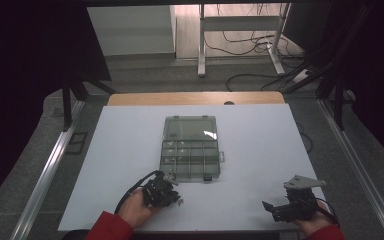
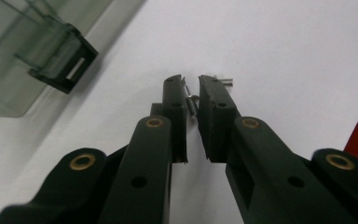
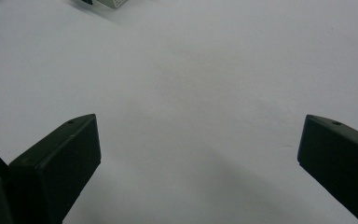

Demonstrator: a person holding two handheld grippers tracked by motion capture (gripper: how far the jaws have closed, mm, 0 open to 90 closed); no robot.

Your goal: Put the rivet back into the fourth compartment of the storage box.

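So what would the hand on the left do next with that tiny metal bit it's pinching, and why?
Probably lift it straight up a little. The left gripper has its jaws nearly together around a small screw lying on the white table, with another screw just beyond. The open compartment box sits close ahead, so raising it clear seems the natural step before carrying it there.

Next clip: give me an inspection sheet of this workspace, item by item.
Surface: white table, bare in front of the right claw.
Job's things: clear compartment box, lid open; small screw between the left claw's jaws.
Clutter: another small metal piece just beyond the jaws.
Grippers: left claw shut on the screw; right claw open, holding nothing.
Cables: one trails from the left claw; loose cables on the floor.
Surroundings: desk frame, dark curtains.
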